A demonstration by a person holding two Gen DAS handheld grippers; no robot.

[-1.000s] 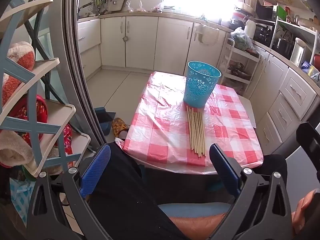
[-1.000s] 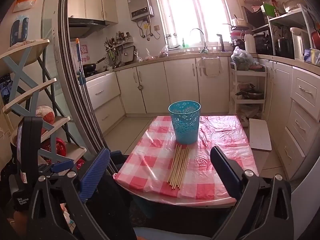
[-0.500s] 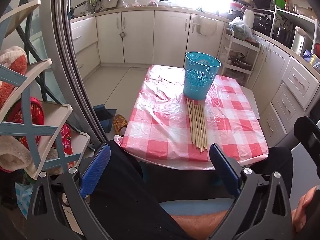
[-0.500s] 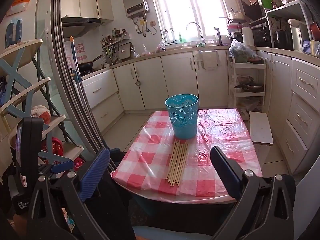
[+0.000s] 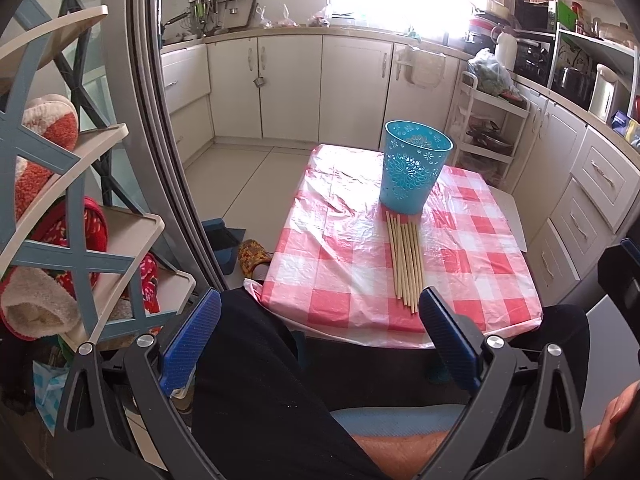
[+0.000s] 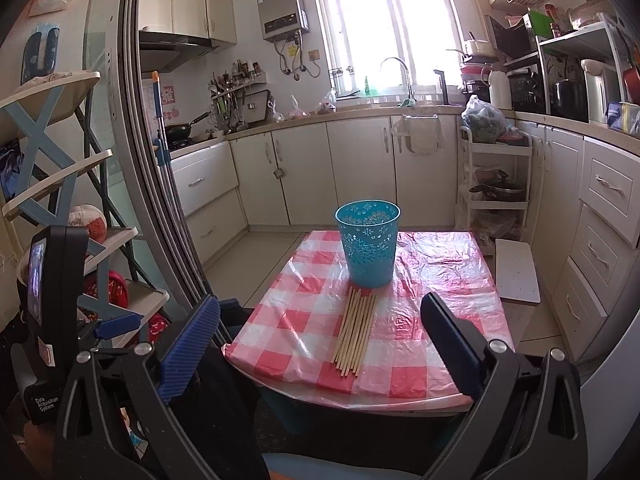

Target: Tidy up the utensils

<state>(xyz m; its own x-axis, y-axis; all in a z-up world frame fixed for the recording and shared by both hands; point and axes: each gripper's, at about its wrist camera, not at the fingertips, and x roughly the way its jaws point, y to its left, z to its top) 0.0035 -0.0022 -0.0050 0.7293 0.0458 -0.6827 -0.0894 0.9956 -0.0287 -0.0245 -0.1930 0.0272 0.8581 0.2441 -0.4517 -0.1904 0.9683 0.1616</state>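
Note:
A bundle of several wooden chopsticks (image 5: 405,260) (image 6: 356,330) lies flat on a red-and-white checked tablecloth (image 5: 344,248) (image 6: 296,320). Just behind them stands an upright, perforated blue cup (image 5: 414,166) (image 6: 368,242). My left gripper (image 5: 318,328) is open, held short of the table's near edge above a person's dark-clothed legs. My right gripper (image 6: 320,332) is open too, also short of the near edge, with nothing between its fingers.
A tiered shelf rack (image 5: 80,216) with slippers stands at the left beside a sliding door frame (image 5: 168,128). White cabinets (image 6: 360,168) and a trolley (image 6: 496,184) line the back and right. A white board (image 6: 516,276) lies right of the table.
Both views have shifted slightly: the left camera has risen and tilted a little, so the table sits lower in frame. The chopsticks and cup have not moved. Both grippers stay open.

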